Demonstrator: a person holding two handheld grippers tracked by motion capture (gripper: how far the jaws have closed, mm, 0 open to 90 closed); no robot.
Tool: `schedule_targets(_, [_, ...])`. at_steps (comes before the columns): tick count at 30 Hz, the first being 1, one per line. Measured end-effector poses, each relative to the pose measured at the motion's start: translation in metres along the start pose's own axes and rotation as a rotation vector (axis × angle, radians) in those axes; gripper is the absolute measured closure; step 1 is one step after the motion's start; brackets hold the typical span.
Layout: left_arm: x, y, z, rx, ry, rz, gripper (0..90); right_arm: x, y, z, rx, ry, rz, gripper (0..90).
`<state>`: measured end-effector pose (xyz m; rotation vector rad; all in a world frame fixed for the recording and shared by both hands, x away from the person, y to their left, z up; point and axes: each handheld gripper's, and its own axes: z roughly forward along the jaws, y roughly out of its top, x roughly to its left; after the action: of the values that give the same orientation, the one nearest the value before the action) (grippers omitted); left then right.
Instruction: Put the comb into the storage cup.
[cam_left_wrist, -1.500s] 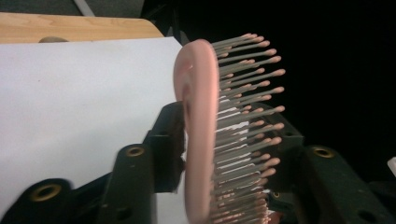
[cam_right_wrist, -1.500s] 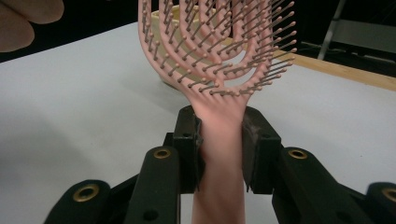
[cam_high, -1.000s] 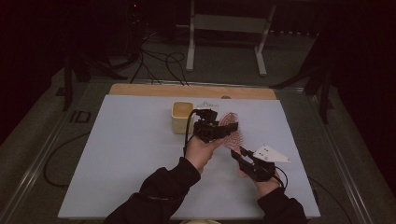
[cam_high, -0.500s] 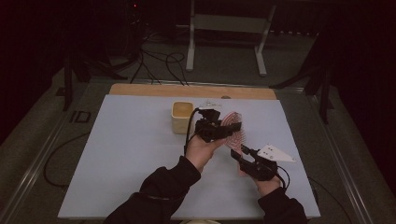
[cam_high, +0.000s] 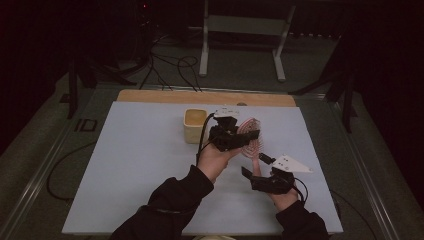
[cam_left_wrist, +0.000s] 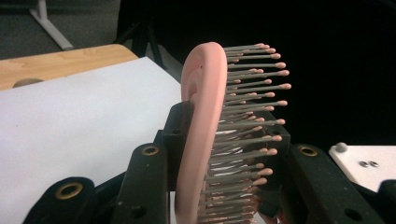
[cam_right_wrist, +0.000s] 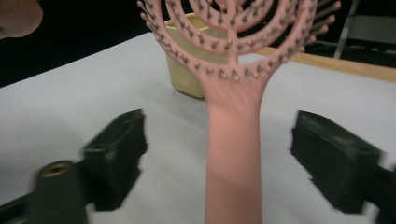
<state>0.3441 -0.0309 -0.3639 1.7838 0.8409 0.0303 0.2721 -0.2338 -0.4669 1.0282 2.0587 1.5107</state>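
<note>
A pink vented hairbrush (cam_high: 248, 131) hangs above the white table with its handle pointing toward the person. My left gripper (cam_high: 235, 137) is shut on the brush head. In the left gripper view the jaws clamp the head (cam_left_wrist: 205, 116) across its back and its bristles. My right gripper (cam_high: 255, 165) sits at the handle end and its jaws have just been opening. In the right gripper view the handle (cam_right_wrist: 233, 140) stands between the two spread jaws, with a gap on each side and neither pad on it.
A pale yellow cup (cam_high: 195, 125) stands on the table (cam_high: 125, 165) just left of the brush and also shows behind it (cam_right_wrist: 187, 74). A wooden strip (cam_high: 200, 96) runs along the far edge. A metal stand (cam_high: 205, 45) and cables lie on the floor beyond.
The right gripper's jaws have spread apart and let go of the brush handle. The left gripper keeps its hold on the head, and both hands stay about where they were.
</note>
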Motion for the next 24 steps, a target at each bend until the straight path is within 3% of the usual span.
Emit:
schedule_targets(4, [-0.001, 0.002, -0.003, -0.011, 0.003, 0.010, 66.0, 0.000, -0.001, 0.000, 0.013, 0.032, 0.001, 9.8])
schedule_targets(14, [-0.001, 0.011, -0.015, -0.050, 0.017, 0.035, 66.1, 0.002, -0.005, 0.005, 0.053, 0.062, -0.012, 9.6])
schedule_targets(24, [0.006, 0.019, -0.031, -0.091, 0.024, 0.056, 66.1, 0.003, -0.007, 0.008, 0.089, 0.112, -0.062, 9.4])
